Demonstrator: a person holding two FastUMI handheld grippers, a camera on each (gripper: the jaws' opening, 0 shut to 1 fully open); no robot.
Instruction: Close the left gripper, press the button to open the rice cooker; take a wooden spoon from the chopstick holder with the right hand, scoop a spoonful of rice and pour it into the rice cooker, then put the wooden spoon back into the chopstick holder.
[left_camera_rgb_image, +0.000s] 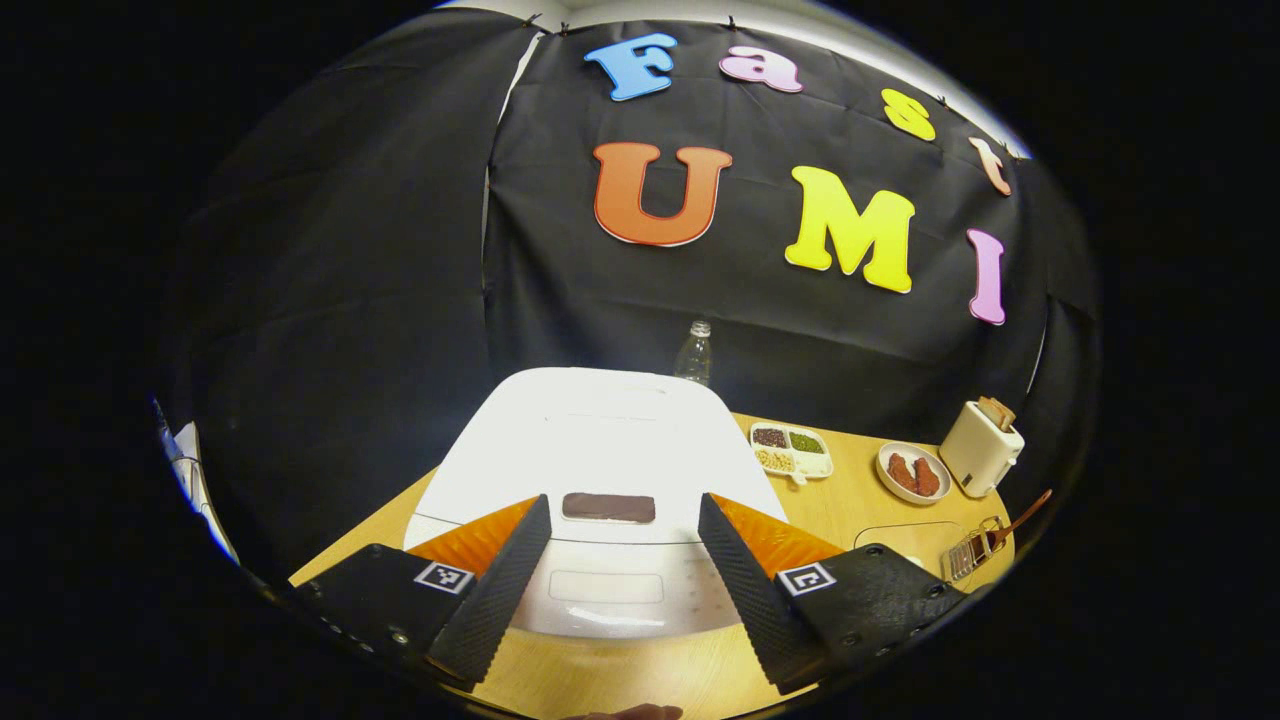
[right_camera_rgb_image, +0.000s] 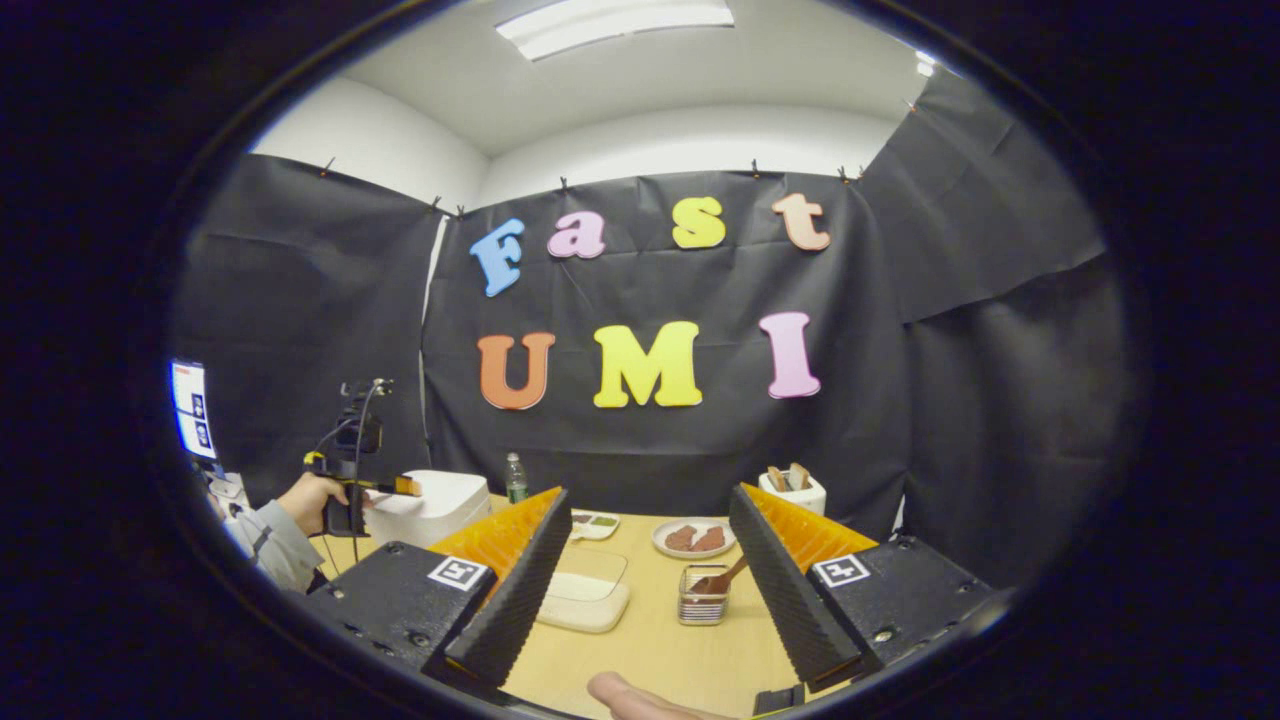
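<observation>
My left hand-held gripper (left_camera_rgb_image: 622, 570) hangs just over the front of the rice cooker (left_camera_rgb_image: 600, 440), fingers wide apart. I think it must shut first, so it can push the button (left_camera_rgb_image: 606, 586). The lid is down. My right hand-held gripper (right_camera_rgb_image: 650, 570) waits open and holds nothing, aimed at the chopstick holder (right_camera_rgb_image: 702, 597) on the table (right_camera_rgb_image: 650, 650). The wooden spoon (right_camera_rgb_image: 722, 580) leans inside it, handle up, easy to grab. A tray (right_camera_rgb_image: 585, 590) sits just beside it.
</observation>
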